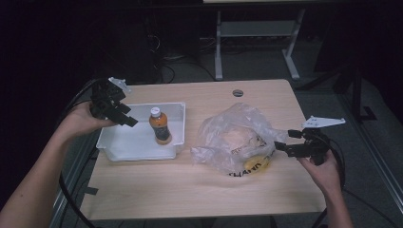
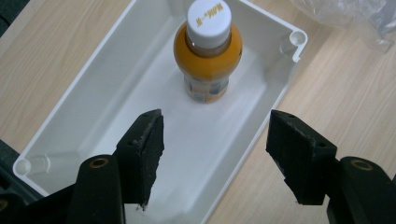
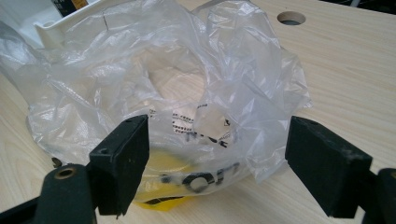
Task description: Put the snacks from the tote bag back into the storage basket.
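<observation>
Orange drink, one bottle, in one white tray; one plastic bag

Count of things on the table

One bottle of orange drink, one white tray around it, one clear plastic bag at the tray's three o'clock, one wooden table, and two grippers, one left, one right

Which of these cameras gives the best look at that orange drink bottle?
The left gripper view: the bottle stands upright in the white bin, close and sharp, its white cap and label clear. The high view shows it small and dim. The right gripper view catches at most a dark scrap at the top edge, behind the plastic bag.
</observation>
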Demonstrator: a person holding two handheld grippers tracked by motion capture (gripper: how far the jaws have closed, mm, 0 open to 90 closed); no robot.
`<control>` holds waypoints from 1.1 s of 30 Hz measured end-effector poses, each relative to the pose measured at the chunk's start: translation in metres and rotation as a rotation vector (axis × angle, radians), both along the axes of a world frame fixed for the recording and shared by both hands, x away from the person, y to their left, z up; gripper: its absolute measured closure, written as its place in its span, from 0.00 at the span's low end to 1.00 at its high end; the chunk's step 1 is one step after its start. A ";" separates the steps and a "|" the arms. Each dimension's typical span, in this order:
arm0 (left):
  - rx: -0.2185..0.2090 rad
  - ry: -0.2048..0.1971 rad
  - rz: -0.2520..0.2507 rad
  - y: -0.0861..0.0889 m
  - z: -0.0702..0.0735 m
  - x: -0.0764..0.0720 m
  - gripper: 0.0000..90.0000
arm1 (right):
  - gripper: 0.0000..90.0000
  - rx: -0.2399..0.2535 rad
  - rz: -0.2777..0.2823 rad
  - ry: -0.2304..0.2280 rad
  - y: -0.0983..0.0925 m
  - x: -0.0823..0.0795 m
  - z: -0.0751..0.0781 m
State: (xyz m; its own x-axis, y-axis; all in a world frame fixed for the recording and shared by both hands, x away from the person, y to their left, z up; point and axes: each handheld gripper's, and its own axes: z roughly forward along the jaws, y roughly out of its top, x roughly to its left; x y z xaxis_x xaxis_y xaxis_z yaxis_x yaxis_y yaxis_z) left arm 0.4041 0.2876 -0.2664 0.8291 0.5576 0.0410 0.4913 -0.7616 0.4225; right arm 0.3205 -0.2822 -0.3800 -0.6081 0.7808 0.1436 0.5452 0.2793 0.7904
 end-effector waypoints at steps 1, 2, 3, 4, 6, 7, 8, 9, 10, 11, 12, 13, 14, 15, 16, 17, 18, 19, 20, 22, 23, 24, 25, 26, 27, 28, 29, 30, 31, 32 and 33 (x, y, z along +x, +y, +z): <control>-0.002 -0.004 -0.001 0.001 -0.001 -0.002 0.39 | 0.24 0.000 0.001 0.000 0.000 0.000 0.000; -0.004 -0.008 -0.002 0.001 -0.002 -0.004 0.39 | 0.23 -0.001 0.001 -0.001 0.000 0.000 0.000; -0.014 -0.011 -0.002 0.002 -0.004 -0.006 0.38 | 0.23 -0.002 0.001 0.000 0.000 0.000 0.000; -0.021 -0.013 -0.002 0.003 -0.005 -0.007 0.38 | 0.23 -0.001 0.000 0.000 0.000 0.000 0.000; -0.028 -0.020 -0.005 0.006 -0.009 -0.011 0.38 | 0.23 -0.002 0.001 -0.003 0.000 0.000 0.000; -0.036 -0.019 0.001 0.007 -0.010 -0.012 0.38 | 0.23 -0.001 -0.002 -0.002 0.000 -0.001 0.000; -0.043 -0.024 0.005 0.008 -0.012 -0.014 0.38 | 0.23 0.000 -0.003 -0.001 0.000 -0.001 0.000; -0.046 -0.027 0.003 0.009 -0.014 -0.016 0.38 | 0.23 -0.002 0.000 -0.006 -0.001 -0.001 0.000; -0.048 -0.028 0.003 0.010 -0.015 -0.018 0.38 | 0.23 0.000 -0.002 -0.004 -0.001 -0.001 0.000; -0.048 -0.033 0.001 0.010 -0.017 -0.021 0.38 | 0.23 0.001 -0.002 -0.004 -0.001 -0.001 0.000; -0.041 -0.043 0.000 0.010 -0.019 -0.023 0.39 | 0.23 0.001 -0.003 -0.003 -0.001 -0.001 0.000; -0.045 -0.046 -0.003 0.011 -0.021 -0.026 0.39 | 0.23 -0.001 -0.004 -0.002 -0.002 -0.001 0.000; -0.049 -0.047 -0.002 0.012 -0.023 -0.028 0.39 | 0.23 0.002 -0.005 -0.003 -0.003 -0.001 -0.001; -0.055 -0.053 0.001 0.013 -0.024 -0.030 0.39 | 0.23 0.000 -0.005 0.001 -0.003 -0.001 -0.002; -0.063 -0.055 0.005 0.014 -0.025 -0.031 0.39 | 0.23 0.000 -0.007 0.005 -0.003 -0.001 -0.002; -0.061 -0.056 0.001 0.015 -0.026 -0.033 0.39 | 0.23 0.001 -0.006 0.007 -0.003 -0.001 -0.002; -0.067 -0.058 0.006 0.015 -0.028 -0.035 0.39 | 0.23 -0.001 -0.006 0.007 -0.002 -0.001 -0.002; -0.067 -0.058 0.002 0.016 -0.030 -0.036 0.39 | 0.24 -0.002 -0.005 0.006 -0.002 -0.001 -0.003; -0.075 -0.061 0.009 0.017 -0.031 -0.038 0.39 | 0.23 -0.001 -0.006 0.007 -0.002 0.000 -0.003; -0.080 -0.068 0.013 0.017 -0.035 -0.041 0.39 | 0.23 -0.003 -0.007 0.009 -0.002 0.000 -0.003; -0.080 -0.063 0.012 0.018 -0.037 -0.042 0.39 | 0.24 -0.004 -0.007 0.009 -0.002 -0.001 -0.003; -0.075 -0.065 0.014 0.018 -0.039 -0.043 0.39 | 0.24 -0.002 -0.009 0.013 -0.003 -0.001 -0.003; -0.077 -0.067 0.015 0.018 -0.040 -0.045 0.39 | 0.24 -0.003 -0.008 0.011 -0.003 0.000 -0.003; -0.083 -0.064 0.016 0.019 -0.042 -0.046 0.39 | 0.24 -0.003 -0.008 0.008 -0.004 0.000 -0.003; -0.087 -0.067 0.013 0.020 -0.043 -0.047 0.39 | 0.24 -0.004 -0.008 0.006 -0.004 0.000 -0.004; -0.088 -0.068 0.016 0.020 -0.044 -0.048 0.39 | 0.24 -0.003 -0.014 0.013 -0.004 -0.001 -0.003; -0.091 -0.066 0.019 0.021 -0.046 -0.049 0.39 | 0.24 -0.004 -0.013 0.011 -0.005 -0.001 -0.003; -0.092 -0.068 0.019 0.022 -0.047 -0.050 0.39 | 0.24 -0.003 -0.014 0.012 -0.005 -0.001 -0.004; -0.100 -0.068 0.020 0.023 -0.049 -0.051 0.39 | 0.24 -0.003 -0.015 0.011 -0.006 -0.001 -0.003; -0.107 -0.063 0.022 0.023 -0.051 -0.052 0.39 | 0.24 -0.001 -0.019 0.014 -0.006 -0.002 -0.003; -0.111 -0.061 0.023 0.024 -0.053 -0.053 0.39 | 0.24 -0.002 -0.015 0.008 -0.007 -0.001 -0.003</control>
